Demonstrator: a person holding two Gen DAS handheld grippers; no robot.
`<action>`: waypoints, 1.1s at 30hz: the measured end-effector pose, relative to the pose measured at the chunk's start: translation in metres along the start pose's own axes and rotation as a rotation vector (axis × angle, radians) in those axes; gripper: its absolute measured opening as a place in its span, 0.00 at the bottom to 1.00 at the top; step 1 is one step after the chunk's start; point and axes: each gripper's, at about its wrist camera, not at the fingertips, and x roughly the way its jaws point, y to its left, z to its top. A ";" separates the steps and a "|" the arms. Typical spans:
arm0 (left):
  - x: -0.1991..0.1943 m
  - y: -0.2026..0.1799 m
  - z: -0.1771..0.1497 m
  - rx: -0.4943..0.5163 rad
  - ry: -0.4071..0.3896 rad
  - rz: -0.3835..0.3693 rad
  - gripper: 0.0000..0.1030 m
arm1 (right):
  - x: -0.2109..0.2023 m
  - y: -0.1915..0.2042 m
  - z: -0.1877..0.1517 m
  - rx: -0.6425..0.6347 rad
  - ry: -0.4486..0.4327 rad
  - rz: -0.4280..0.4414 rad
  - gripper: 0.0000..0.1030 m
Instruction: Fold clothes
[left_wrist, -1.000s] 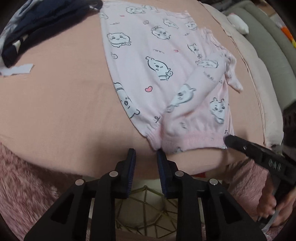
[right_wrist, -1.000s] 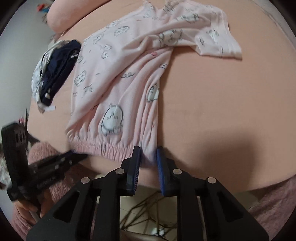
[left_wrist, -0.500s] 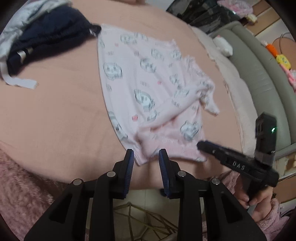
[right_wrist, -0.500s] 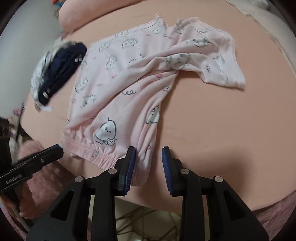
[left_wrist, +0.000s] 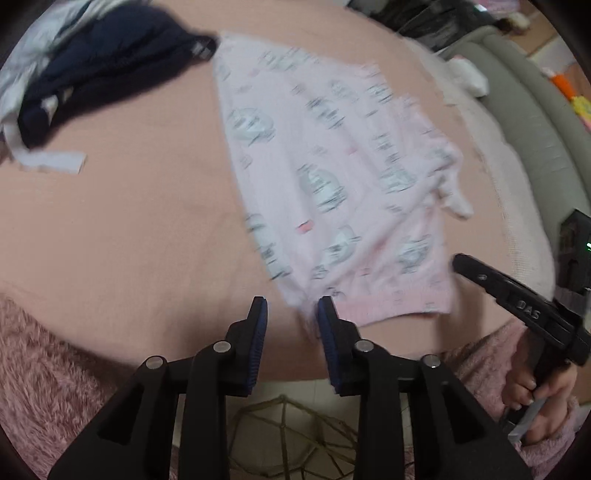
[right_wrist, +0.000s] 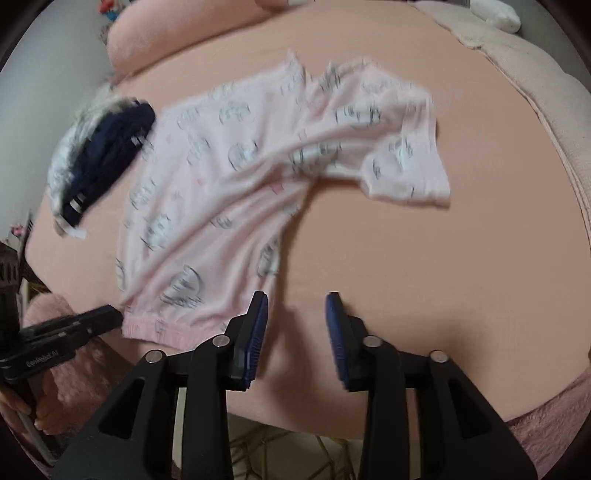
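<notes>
You have the pink top (left_wrist: 332, 177) laid out on the peach bed (left_wrist: 129, 229), hem toward you, one sleeve (right_wrist: 402, 162) flung out on the right and a long crease running up the body. Your left gripper (left_wrist: 291, 314) sits at the hem's left corner with its jaws apart; the corner of cloth lies in the gap beside the right-hand pad, but nothing looks pinched. Your right gripper (right_wrist: 297, 314) has just been opening, and its jaws now stand spread with only bare bed between them, the hem lying just left of them. So the step in hand looks like the end of spreading and squaring the hem, both grips let go. The dark clothes (left_wrist: 96, 70) wait at the far left, touching the top's far corner. Next, you likely need to smooth that crease and bring the loose sleeve in over the body, pinching it near its cuff so it folds flat.
</notes>
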 end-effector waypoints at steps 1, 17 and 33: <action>0.000 -0.005 0.002 0.025 -0.008 0.022 0.29 | 0.004 0.001 -0.002 -0.020 0.022 -0.004 0.35; 0.060 -0.168 0.051 0.506 -0.028 0.021 0.42 | -0.028 -0.125 -0.011 0.226 -0.092 -0.010 0.36; 0.165 -0.261 0.075 0.678 -0.012 0.104 0.15 | -0.014 -0.172 -0.025 0.367 -0.149 0.088 0.40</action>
